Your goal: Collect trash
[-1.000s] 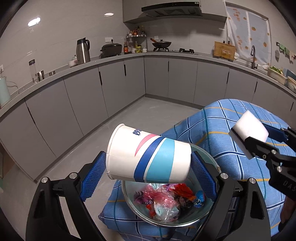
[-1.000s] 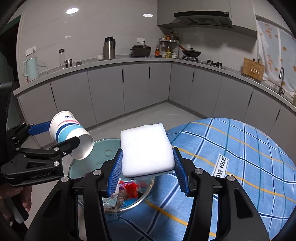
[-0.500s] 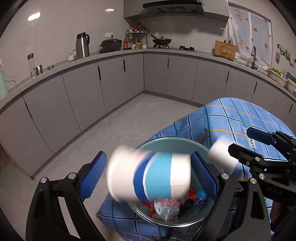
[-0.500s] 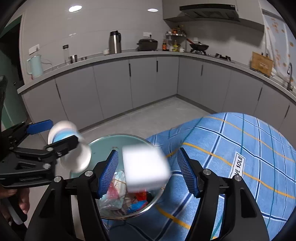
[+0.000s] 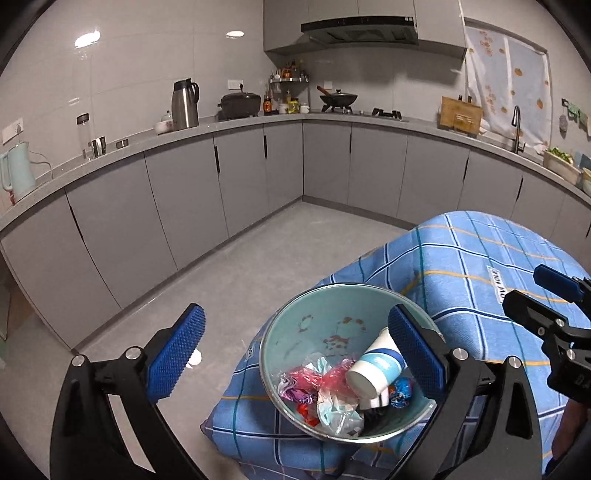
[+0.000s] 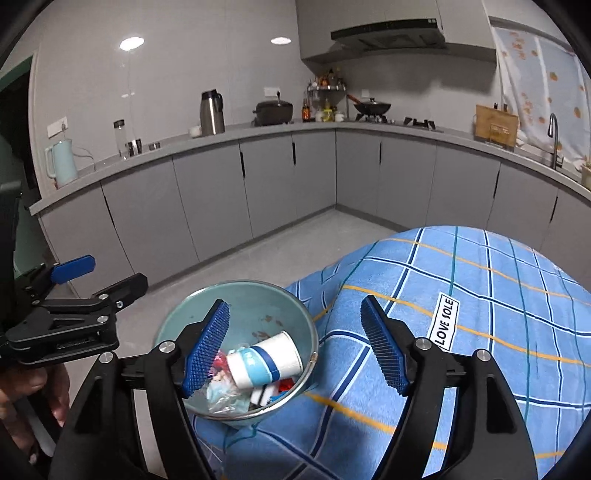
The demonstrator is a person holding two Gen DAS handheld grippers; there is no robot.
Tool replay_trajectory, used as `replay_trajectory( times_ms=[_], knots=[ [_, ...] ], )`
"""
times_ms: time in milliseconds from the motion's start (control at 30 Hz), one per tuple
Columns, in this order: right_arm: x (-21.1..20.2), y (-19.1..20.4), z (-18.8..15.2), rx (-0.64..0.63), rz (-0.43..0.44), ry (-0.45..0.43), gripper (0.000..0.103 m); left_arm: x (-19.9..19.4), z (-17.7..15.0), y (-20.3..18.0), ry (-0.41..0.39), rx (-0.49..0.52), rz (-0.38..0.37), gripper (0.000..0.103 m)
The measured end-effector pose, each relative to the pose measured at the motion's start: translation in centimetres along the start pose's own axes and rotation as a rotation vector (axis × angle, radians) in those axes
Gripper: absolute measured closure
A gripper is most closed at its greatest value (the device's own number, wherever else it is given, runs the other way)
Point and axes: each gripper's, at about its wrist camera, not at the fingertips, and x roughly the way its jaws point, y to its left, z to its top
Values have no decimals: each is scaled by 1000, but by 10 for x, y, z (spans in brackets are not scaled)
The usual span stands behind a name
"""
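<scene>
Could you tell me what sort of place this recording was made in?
A home kitchen, most likely: grey cabinets under a long counter, a wok on the hob beneath an extractor hood, and a sink tap.

Two hand-held claws, matte black with blue pads.

Left claw (image 5: 295,354): angular black arms, round silver screws at the joints, blue fingertips (image 5: 173,356) with a fine dotted grid texture. Right claw (image 6: 295,347): same black frame, silver screw heads, ribbed blue pads (image 6: 382,350); faint pale lettering on the body where seen from the left wrist view. Bare skin of the left hand (image 6: 35,391) gripping a black handle; a sliver of the right hand (image 5: 567,432) at the frame edge.
</scene>
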Motion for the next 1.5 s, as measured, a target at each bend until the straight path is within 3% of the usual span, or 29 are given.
replay_trajectory(
  times_ms=[500, 1500],
  knots=[
    [-38, 3, 9, 3, 2, -74, 28, -40, 7, -6, -65, 20, -9, 5],
    [-42, 5, 11, 7, 11, -84, 25, -44, 9, -5, -77, 17, -12, 6]
  ],
)
